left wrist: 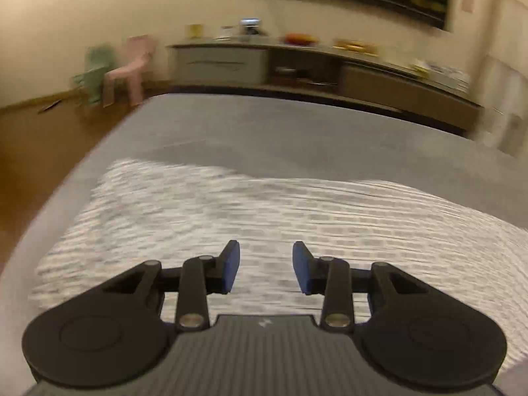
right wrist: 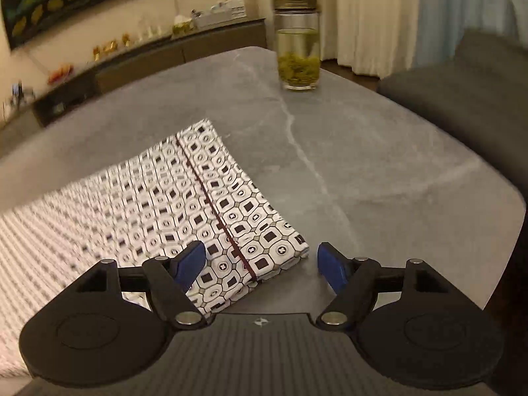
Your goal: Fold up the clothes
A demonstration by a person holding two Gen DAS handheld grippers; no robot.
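Patterned cloth lay folded flat on grey table, centre-left of right wrist view. Right gripper spread, empty, straddling near corner. Left gripper parted, empty, above cloth. Judged light, limp, slippery; pinch corner edge.

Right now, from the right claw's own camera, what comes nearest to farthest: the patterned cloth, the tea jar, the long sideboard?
1. Patterned cloth: directly under the open right claw, spreading left.
2. Tea jar: standing ahead on the grey table.
3. Sideboard: against the far wall, upper left.
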